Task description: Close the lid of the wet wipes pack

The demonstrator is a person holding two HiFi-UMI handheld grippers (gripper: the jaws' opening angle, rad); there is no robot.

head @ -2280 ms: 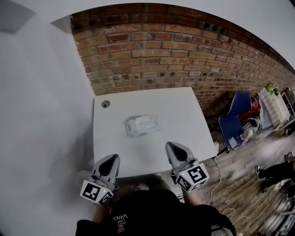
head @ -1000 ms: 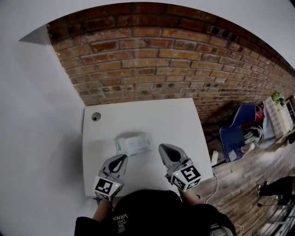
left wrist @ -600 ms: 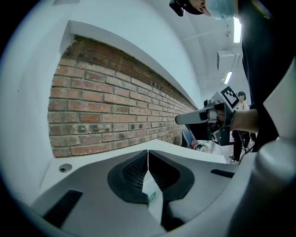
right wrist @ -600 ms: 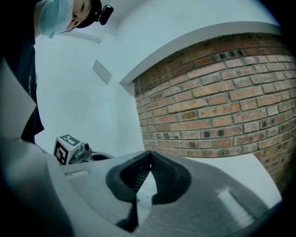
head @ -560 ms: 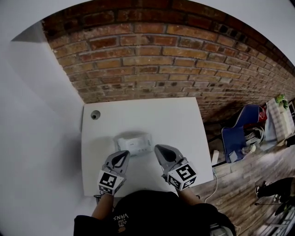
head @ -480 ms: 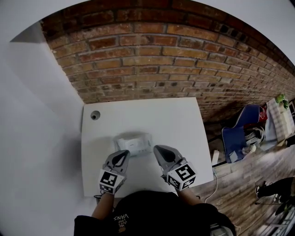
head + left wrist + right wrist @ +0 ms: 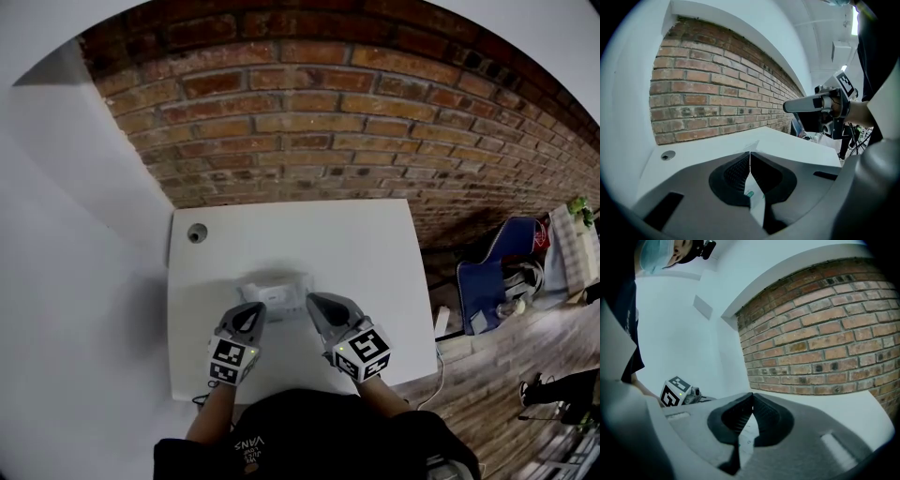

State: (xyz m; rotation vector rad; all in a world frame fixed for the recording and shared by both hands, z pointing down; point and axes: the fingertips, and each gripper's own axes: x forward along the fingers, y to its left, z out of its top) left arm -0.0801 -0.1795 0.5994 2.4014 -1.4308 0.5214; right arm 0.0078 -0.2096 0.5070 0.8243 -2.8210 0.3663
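Note:
The wet wipes pack (image 7: 275, 292) is white and lies flat in the middle of the white table (image 7: 356, 244). Whether its lid stands up I cannot tell from the head view. My left gripper (image 7: 251, 313) is shut, its tip at the pack's near left edge. My right gripper (image 7: 313, 302) is also shut, its tip at the pack's near right corner. In the left gripper view the shut left gripper (image 7: 750, 154) shows a strip of the pack (image 7: 754, 197) through the gap below its tips. The right gripper (image 7: 751, 395) hangs just over the pack (image 7: 744, 431).
A round grey cable hole (image 7: 197, 232) sits in the table's far left corner. A brick wall (image 7: 309, 131) runs behind the table, and a white wall stands at the left. A blue chair (image 7: 492, 272) is on the wooden floor to the right.
Both grippers have moved forward from the table's near edge up to the pack and closer together. The pack has stayed where it was.

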